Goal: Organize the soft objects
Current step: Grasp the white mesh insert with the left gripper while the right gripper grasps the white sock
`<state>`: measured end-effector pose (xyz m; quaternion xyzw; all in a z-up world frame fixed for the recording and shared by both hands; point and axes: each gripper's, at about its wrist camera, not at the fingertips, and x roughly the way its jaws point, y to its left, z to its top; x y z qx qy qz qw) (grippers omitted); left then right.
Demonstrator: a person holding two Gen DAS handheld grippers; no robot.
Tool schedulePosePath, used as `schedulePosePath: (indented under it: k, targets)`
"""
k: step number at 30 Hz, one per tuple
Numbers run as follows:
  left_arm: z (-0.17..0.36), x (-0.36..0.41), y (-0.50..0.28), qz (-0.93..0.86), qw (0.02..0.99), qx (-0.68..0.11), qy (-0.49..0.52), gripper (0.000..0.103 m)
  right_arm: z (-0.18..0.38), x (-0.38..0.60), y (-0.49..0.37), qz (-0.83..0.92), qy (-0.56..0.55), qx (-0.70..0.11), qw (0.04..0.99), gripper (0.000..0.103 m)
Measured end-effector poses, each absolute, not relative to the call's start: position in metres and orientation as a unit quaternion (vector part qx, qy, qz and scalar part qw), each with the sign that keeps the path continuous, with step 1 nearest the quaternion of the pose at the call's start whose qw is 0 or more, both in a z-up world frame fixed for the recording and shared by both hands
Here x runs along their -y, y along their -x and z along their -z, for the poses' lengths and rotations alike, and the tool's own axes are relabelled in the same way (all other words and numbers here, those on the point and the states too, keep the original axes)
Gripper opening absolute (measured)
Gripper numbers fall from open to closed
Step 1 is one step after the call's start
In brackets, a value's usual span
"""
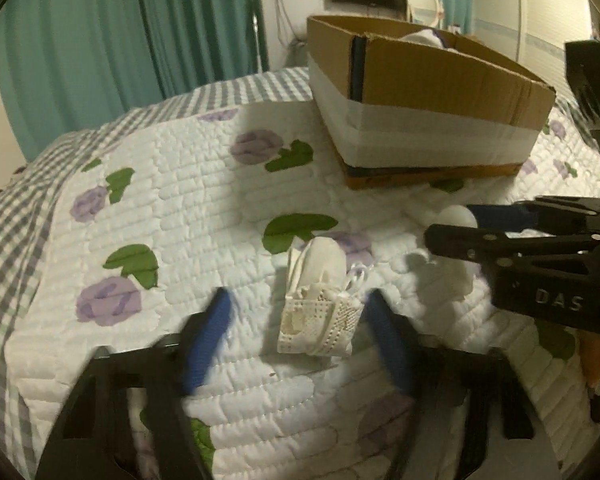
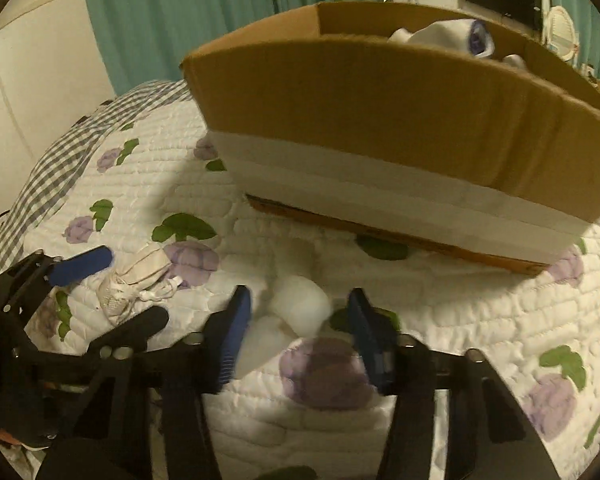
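A white mesh shoe (image 1: 320, 300) lies on the flowered quilt (image 1: 180, 200). My left gripper (image 1: 298, 312) is open, its blue pads either side of the shoe's near end, not closed on it. The shoe also shows in the right wrist view (image 2: 134, 280), with the left gripper (image 2: 120, 288) around it. A white rolled soft item (image 2: 296, 312) lies on the quilt (image 2: 460, 320). My right gripper (image 2: 298, 312) is open around it. In the left wrist view the right gripper (image 1: 452, 222) is at the right, by the white item (image 1: 456, 216).
An open cardboard box (image 1: 420, 92) with a white taped band stands on the bed beyond both grippers, white and purple soft things inside (image 2: 452, 36). Teal curtains (image 1: 100, 40) hang behind. The gingham quilt border (image 1: 4, 240) marks the bed's left edge.
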<state>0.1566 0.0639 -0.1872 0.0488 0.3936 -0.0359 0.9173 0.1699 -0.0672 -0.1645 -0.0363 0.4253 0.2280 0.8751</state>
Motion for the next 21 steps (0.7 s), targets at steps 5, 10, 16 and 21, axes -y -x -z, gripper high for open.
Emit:
schedulePosePath:
  k: [5, 10, 16, 21]
  targets:
    - [0.186, -0.065, -0.154, 0.047, 0.916, -0.395, -0.044, 0.032, 0.164, 0.064, -0.169, -0.228, 0.045, -0.425, 0.875, 0.033]
    - [0.180, -0.061, -0.144, 0.049, 0.917, -0.394, -0.047, 0.030, 0.157, 0.072, -0.161, -0.228, 0.036, -0.417, 0.879, 0.029]
    - [0.162, -0.054, -0.127, 0.051, 0.919, -0.388, -0.044, 0.030, 0.144, 0.083, -0.141, -0.225, 0.034, -0.408, 0.884, 0.027]
    - [0.141, -0.044, -0.106, 0.066, 0.921, -0.382, -0.031, 0.030, 0.127, 0.090, -0.115, -0.223, 0.027, -0.398, 0.890, 0.027]
